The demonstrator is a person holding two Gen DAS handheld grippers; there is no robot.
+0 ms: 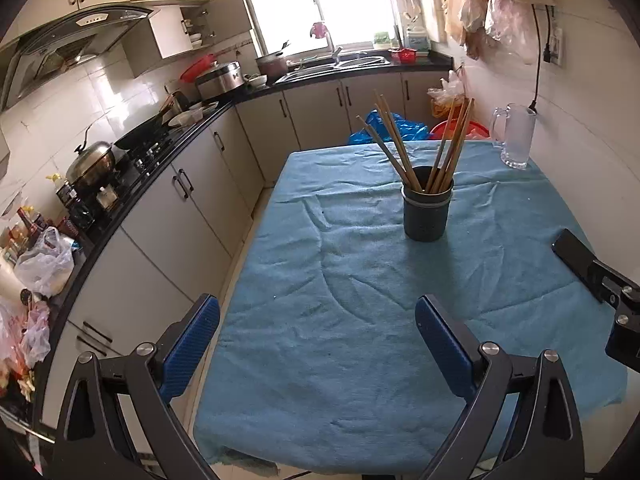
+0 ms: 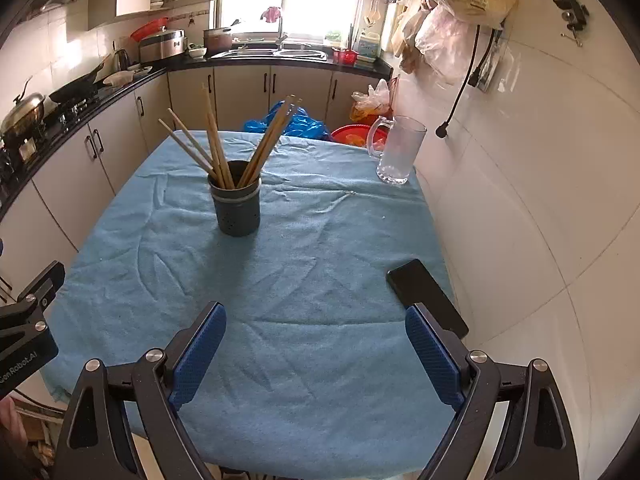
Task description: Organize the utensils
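I hold my left gripper [image 1: 316, 320] and right gripper [image 2: 316, 328] low over the near edge of the blue cloth [image 1: 360, 300], both with fingers spread wide and empty. The chopsticks [image 1: 416, 144] stand fanned in the dark holder [image 1: 426, 214] toward the far middle. A glass mug [image 2: 396, 152] sits far right, a phone [image 2: 424, 296] near right.

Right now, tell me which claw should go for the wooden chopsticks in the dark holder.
Left or right would do, marginally the right claw: both stand open and empty, and the dark cylindrical holder of wooden chopsticks looks slightly nearer in its view.
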